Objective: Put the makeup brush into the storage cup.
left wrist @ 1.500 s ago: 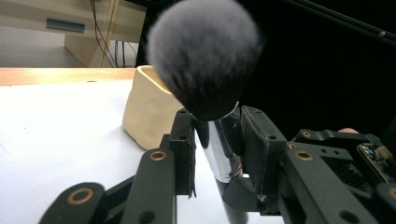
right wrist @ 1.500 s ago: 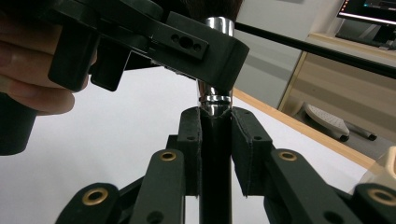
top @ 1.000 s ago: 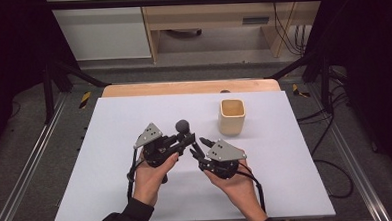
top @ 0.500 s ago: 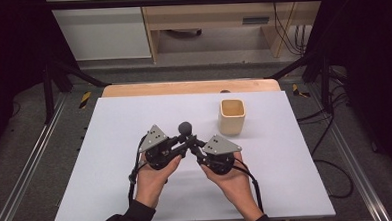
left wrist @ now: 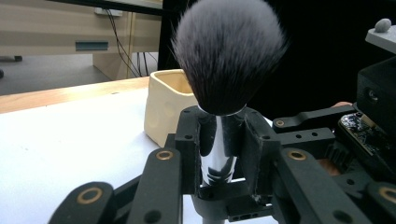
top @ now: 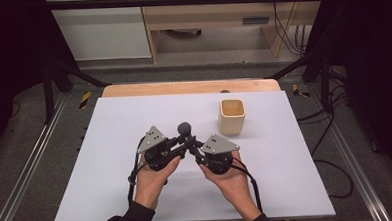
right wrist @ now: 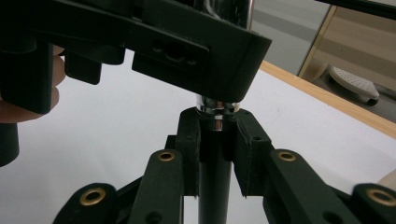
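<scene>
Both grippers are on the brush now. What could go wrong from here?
1. The left gripper clamps the brush on its shiny chrome collar, which looks slick; a pull could make it slip.
2. The right gripper grips the dark handle just below, its jaws nearly touching the left's, so twisting may jam them together.
3. The cup stands close beside the bristles; a sideways swing might tip it.
</scene>
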